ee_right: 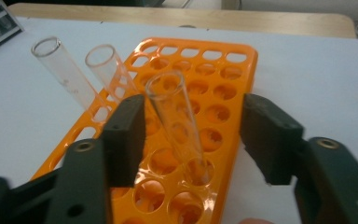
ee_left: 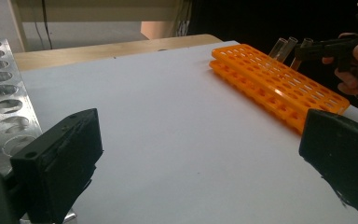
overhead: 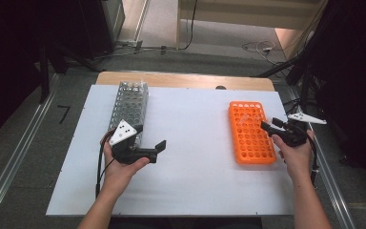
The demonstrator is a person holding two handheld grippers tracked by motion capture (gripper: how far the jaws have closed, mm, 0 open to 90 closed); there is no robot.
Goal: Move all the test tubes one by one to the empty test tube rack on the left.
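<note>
Right gripper (ee_right: 191, 140) jaws spread, bracketing a clear test tube (ee_right: 177, 121) leaning in the orange rack (ee_right: 242, 74) near the table's right edge; lined up for a pinch, not yet touching. Two more tubes (ee_right: 65, 74) lean beside. Left gripper (overhead: 148, 143) released, empty, waiting beside the metal rack (overhead: 129, 102)

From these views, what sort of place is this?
Probably a lab-style data-recording bench: clear glass test tubes leaning in an orange plastic perforated rack, a perforated metal tube rack, and a white tabletop with cables on the floor behind.
</note>
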